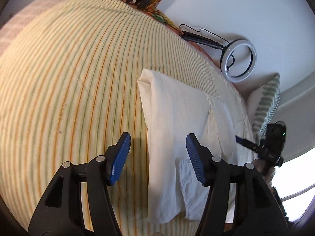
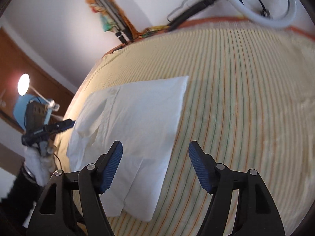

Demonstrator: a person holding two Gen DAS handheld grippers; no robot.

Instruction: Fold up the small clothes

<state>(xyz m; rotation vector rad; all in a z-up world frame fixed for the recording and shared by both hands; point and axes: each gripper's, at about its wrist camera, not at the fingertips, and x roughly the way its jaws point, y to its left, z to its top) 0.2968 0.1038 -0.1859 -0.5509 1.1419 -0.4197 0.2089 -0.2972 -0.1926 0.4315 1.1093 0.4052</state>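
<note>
left wrist view: both the left claw (image 1: 158,149) and right claw (image 2: 155,158) gape empty over the folded white garment (image 1: 173,122), its near end cut off.

— Where can we pass? At ten o'clock in the left wrist view, the striped bedspread (image 1: 69,78) lies bare and wide.

— And at two o'clock the ring light (image 1: 239,61) stands just off the bed's edge (its cable trails beside it).

— The folded white garment (image 1: 173,122) covers the middle; at three o'clock a striped pillow (image 1: 267,102) blocks us.
</note>
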